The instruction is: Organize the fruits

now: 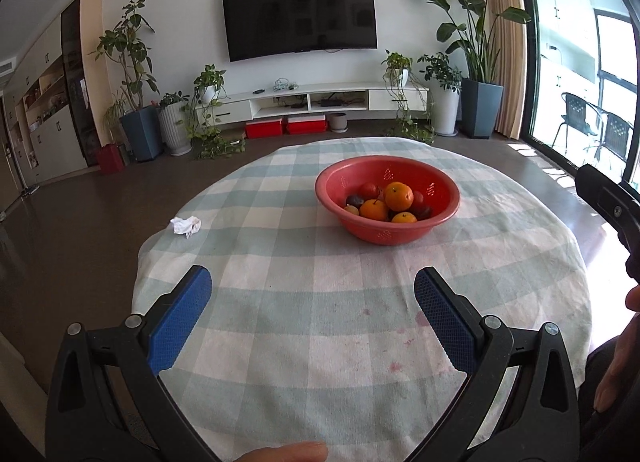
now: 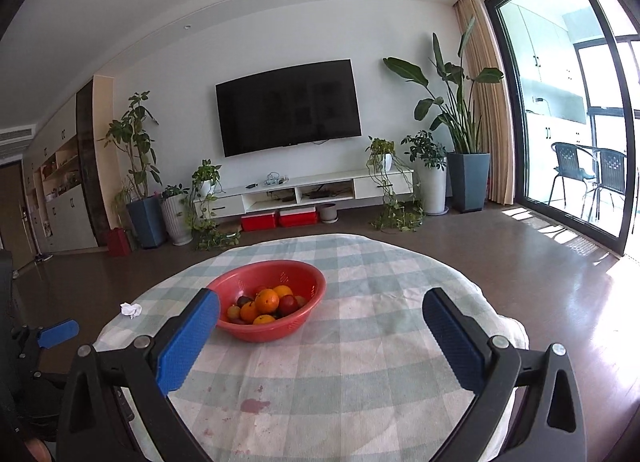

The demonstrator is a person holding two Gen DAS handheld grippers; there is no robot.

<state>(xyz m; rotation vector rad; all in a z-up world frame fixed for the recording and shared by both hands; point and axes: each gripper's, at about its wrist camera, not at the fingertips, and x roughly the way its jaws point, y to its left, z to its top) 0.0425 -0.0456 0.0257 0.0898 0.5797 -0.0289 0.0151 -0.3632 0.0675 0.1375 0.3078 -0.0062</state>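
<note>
A red perforated bowl [image 1: 440, 197] [image 2: 308, 282] stands on the round checked tablecloth [image 1: 300, 302] [image 2: 360, 362]. In it lie several fruits: oranges [image 1: 399, 195] [image 2: 267, 300], red ones [image 1: 368, 190] [image 2: 288, 305] and dark plums [image 1: 354, 200]. My left gripper [image 1: 312, 282] hangs open over the near cloth, well short of the bowl, with nothing between its blue pads [image 1: 180, 326]. My right gripper [image 2: 320, 306] is open too, with the bowl ahead and left of its centre. In the right wrist view the left gripper's blue pad [image 2: 58, 333] shows at the far left.
A crumpled white tissue [image 1: 186, 225] [image 2: 131, 309] lies near the table's left edge. Reddish stains [image 2: 254, 405] mark the near cloth. Part of the right tool [image 1: 608, 205] and a hand [image 1: 616, 374] show at the right. Beyond are dark floor, plants and a TV stand.
</note>
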